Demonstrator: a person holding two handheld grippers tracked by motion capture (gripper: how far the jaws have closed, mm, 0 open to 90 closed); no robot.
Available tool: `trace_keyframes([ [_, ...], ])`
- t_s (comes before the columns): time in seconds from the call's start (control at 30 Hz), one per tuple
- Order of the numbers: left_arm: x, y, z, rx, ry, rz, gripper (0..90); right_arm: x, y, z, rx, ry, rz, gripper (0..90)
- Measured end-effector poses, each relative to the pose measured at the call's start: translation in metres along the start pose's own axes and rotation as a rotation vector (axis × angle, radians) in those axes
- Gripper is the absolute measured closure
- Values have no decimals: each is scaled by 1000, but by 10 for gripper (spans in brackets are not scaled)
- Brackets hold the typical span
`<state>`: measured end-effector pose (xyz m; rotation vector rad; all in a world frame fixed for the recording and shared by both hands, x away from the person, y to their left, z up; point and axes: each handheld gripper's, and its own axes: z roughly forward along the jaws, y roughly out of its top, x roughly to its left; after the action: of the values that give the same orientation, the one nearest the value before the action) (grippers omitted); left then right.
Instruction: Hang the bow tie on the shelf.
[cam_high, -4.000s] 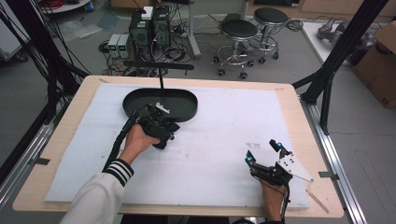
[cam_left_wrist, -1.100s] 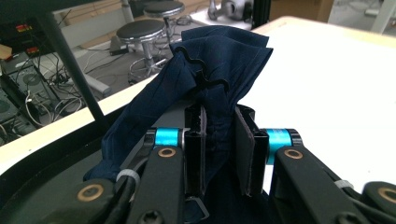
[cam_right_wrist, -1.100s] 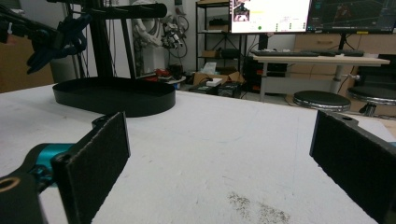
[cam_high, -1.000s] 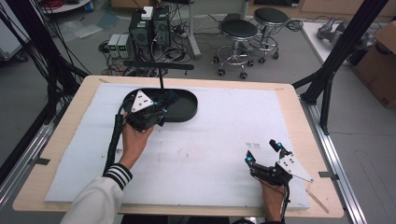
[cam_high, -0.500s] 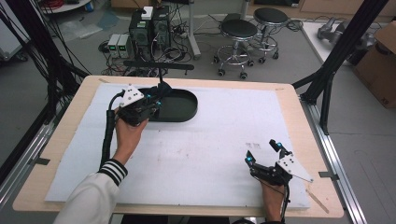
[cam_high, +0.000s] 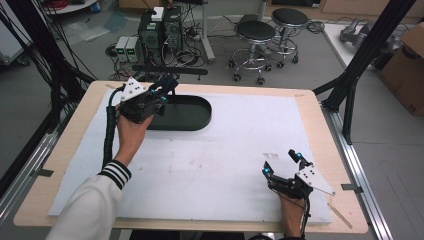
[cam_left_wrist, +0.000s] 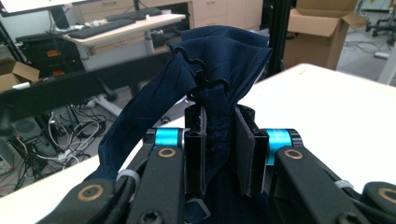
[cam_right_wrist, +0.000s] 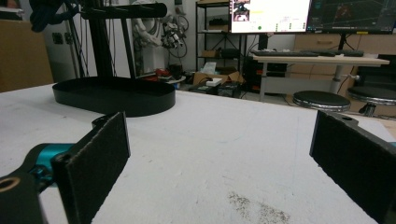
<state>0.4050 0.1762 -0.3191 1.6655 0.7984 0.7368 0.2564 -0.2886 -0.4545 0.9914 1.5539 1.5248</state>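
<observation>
At the far left corner of the desk (cam_high: 300, 107), the left gripper (cam_high: 162, 92) is held above the left end of a black oval tray (cam_high: 192, 114), its jaws pointing away from the person toward the far edge. The left gripper view shows a dark navy cloth (cam_left_wrist: 219, 60) clamped between the two black jaws. The jaws stand nearly closed, with only the thickness of the bunched fabric between the pads. The cloth rises out of the jaw tips in a gathered peak, and one long fold droops down the left side of the gripper body in that view. More fabric is packed low between the jaws, toward the gripper body. In the high view the cloth itself cannot be told apart from the dark gripper and tray.

Near the front right corner of the desk, the right gripper (cam_high: 281, 164) rests low over the white sheet (cam_high: 220, 165) that covers the desk top, well apart from the tray. Its jaws are spread wide with nothing between them; the right gripper view shows bare sheet between the two pads (cam_right_wrist: 95, 158), with a small patch of dark specks (cam_right_wrist: 257, 210) just ahead. The tray appears farther off in that view, toward the far left.
</observation>
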Motion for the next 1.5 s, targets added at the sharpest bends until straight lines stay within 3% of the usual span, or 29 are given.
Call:
trace_keyframes([
  [0.07,4,2,-1,-12,1,-22,752,0,0,0,0,-1,1,39],
  [0.3,16,5,2,-15,16,-24,752,-1,0,0,0,0,-1,39],
  [0.43,27,18,6,-46,10,-53,752,-1,0,1,0,0,-2,39],
  [0.83,35,30,23,-55,9,-59,752,-1,0,1,-2,1,-4,39],
  [1.2,38,25,42,-54,-1,-90,752,-1,0,1,8,3,6,39],
  [1.5,34,17,55,-23,-12,-73,752,-1,0,1,5,1,0,39],
])
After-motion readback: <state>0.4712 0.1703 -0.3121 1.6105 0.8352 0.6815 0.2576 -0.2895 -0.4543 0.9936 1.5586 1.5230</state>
